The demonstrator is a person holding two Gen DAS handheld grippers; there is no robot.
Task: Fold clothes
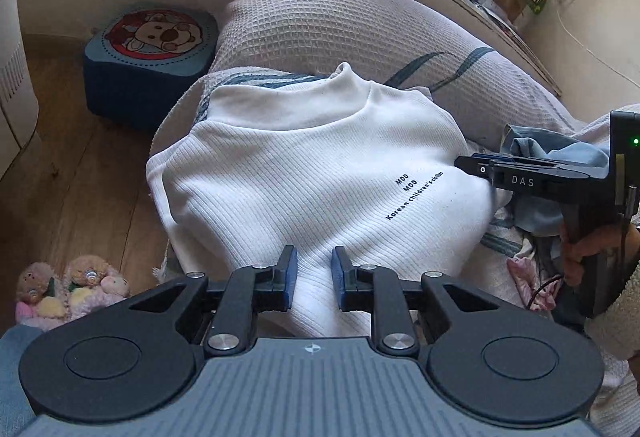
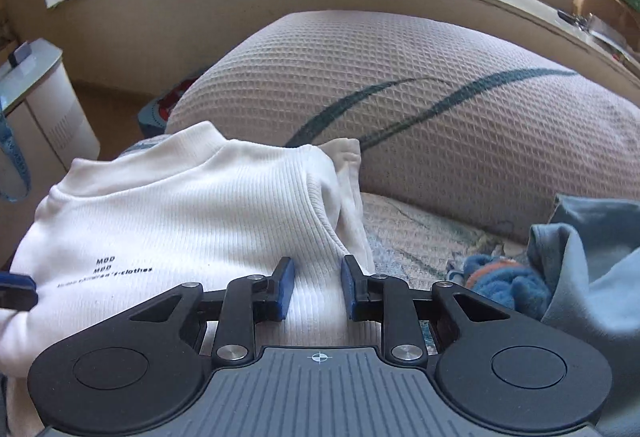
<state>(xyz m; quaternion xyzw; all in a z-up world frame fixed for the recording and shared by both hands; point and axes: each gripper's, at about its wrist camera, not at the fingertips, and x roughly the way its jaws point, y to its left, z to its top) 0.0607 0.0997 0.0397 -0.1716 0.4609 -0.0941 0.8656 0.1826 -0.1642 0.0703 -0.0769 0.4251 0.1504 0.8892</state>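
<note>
Shirt (image 1: 312, 173) between both grippers' parted jaws

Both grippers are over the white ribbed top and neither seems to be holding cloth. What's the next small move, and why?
Probably close the left gripper on the hem of the white ribbed top lying between its fingers. Both the left and the right gripper look open, the hem bulges up between the left fingers, and the top lies mostly flat, collar away from the cameras, ready for a fold toward the collar.
</note>
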